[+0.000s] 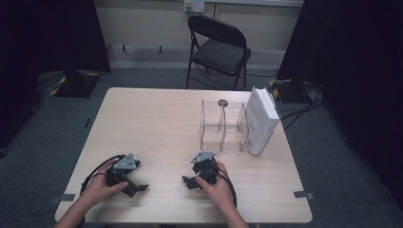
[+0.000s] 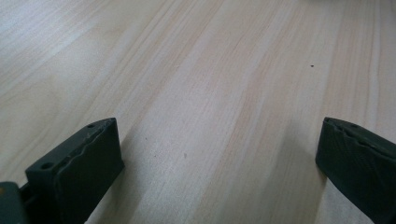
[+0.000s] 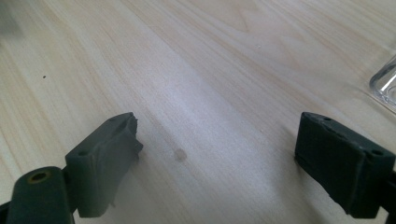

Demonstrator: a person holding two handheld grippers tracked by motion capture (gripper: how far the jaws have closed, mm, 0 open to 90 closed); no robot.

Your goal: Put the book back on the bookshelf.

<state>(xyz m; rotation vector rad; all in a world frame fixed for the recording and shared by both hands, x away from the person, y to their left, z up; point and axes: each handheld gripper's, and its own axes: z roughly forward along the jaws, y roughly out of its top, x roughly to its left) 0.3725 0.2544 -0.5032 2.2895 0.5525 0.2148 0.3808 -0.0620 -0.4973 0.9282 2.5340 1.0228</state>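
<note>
While both rest near the table's front edge:
Left gripper: jaws apart, nothing between, pointing toward the right edge.
Right gripper: jaws apart, nothing between, pointing left.
Clear divided box: one, near the right edge.
White box: one, touching it.
Chair: one.

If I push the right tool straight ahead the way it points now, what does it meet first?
Probably bare table: the right tool stands open, nothing between its jaws. The clear divided container lies off to the side of its line, though depth is hard to judge.
</note>
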